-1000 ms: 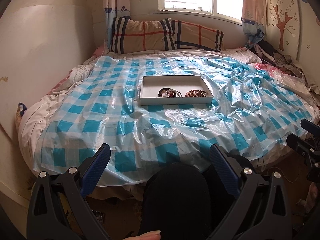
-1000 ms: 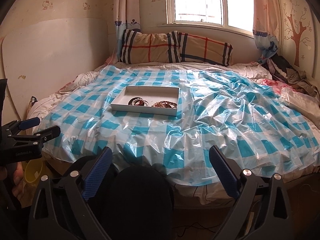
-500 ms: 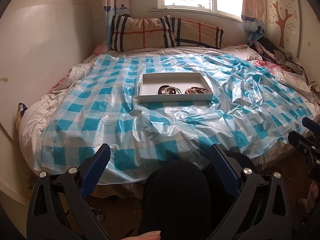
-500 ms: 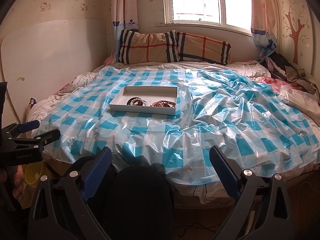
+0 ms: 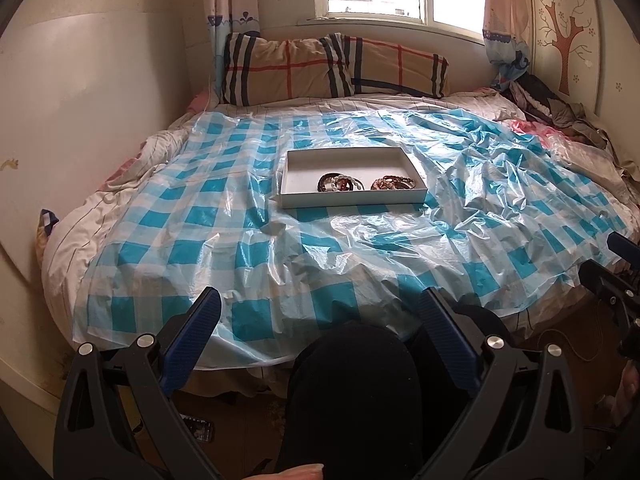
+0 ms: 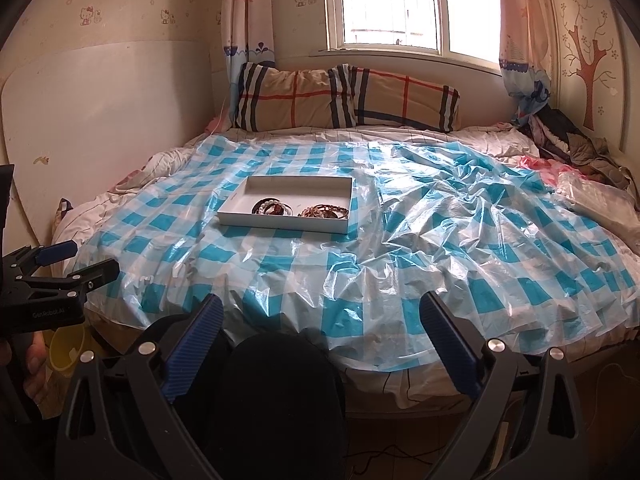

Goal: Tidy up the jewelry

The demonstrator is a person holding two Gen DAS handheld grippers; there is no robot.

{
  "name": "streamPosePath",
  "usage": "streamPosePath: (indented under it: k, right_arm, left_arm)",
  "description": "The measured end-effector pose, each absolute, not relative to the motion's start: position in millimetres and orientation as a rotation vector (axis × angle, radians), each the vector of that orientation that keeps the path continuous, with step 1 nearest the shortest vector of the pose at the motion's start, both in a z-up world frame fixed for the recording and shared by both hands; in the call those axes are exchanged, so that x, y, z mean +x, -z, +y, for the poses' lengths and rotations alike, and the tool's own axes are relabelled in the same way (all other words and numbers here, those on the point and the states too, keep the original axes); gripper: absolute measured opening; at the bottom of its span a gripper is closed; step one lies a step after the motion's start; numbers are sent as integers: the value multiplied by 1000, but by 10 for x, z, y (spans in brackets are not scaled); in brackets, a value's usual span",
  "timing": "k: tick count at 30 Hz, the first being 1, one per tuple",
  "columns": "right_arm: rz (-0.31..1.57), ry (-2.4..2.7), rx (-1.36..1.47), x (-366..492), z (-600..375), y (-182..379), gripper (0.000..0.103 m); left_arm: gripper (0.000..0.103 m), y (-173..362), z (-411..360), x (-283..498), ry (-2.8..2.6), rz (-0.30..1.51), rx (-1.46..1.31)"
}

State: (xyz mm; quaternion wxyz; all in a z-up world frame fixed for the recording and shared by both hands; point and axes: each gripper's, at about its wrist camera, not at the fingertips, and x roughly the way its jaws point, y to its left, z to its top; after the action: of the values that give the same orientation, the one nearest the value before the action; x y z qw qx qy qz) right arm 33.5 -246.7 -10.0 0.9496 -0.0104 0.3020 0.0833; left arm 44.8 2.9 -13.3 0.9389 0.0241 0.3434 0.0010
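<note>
A shallow white tray (image 5: 298,168) lies mid-bed on a blue-and-white checked plastic sheet (image 5: 256,248). Inside it, near the front wall, lie a dark and pearl bracelet cluster (image 5: 339,182) and a brown bead bracelet cluster (image 5: 393,182). The tray (image 6: 256,192) and both clusters (image 6: 273,208) (image 6: 324,212) also show in the right wrist view. My left gripper (image 5: 318,312) is open and empty, held off the bed's front edge, far from the tray. My right gripper (image 6: 318,312) is open and empty, likewise short of the bed. Each gripper shows at the other view's edge (image 6: 60,272) (image 5: 616,264).
Two plaid pillows (image 5: 332,68) lean under the window at the bed's head. A pile of clothes (image 5: 560,112) lies at the far right. A white board (image 5: 80,120) stands along the left wall. My dark-clad knee (image 5: 352,392) fills the foreground. A yellow cup (image 6: 68,348) sits low left.
Both cameras have tilted slightly, so the bed and tray sit a little lower in view. Both grippers stay open and empty; nothing on the bed has moved.
</note>
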Motion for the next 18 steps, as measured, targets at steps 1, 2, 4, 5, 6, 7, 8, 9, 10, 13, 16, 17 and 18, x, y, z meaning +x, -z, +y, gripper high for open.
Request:
streamPosePath:
  k: [1,2,4,5,6,7,8,9,10,13,16,17,18]
  right_arm:
    - [612,-168,-21,326,-2482,83,94]
    - [610,-167,-21,323,-2484,75,94]
    - [606,-165,-21,302,-2482,56,94]
    - [603,-165,-20,302,-2490,46,94]
    - [601,-163,-20,290,-2477,45,94]
    - [600,-161,-21,282,-2463,50,94]
    - [599,-160,-21,281,-2464,46,94]
    - [598,-159,-21,283,-2468,42,95]
    - [598,-159,-21,281,-2465,43,95]
    - [593,-155,-19,277,-2475,24,95]
    - [588,-152,-15,262,-2491,19,95]
    - [589,-152,-14,265,-2497,19,95]
    - [588,-153,-15,263,-2495,18,95]
  left_arm:
    - [95,133,29,447,-1,701,47]
    - [95,119,26,442,-1,700,46]
    - [95,119,26,442,-3,701,47]
    - [95,120,25,440,-3,700,50]
    - [95,117,26,437,-4,698,51]
    - [95,110,28,432,-3,697,52]
    - [95,109,27,436,-1,698,50]
    - [95,110,25,438,-2,700,50]
    - [95,110,23,437,-4,701,52]
    - [95,107,22,430,-4,700,51]
    - [95,109,15,433,-4,699,52]
    - [95,108,15,432,-4,698,52]
    - [95,109,15,433,-3,699,52]
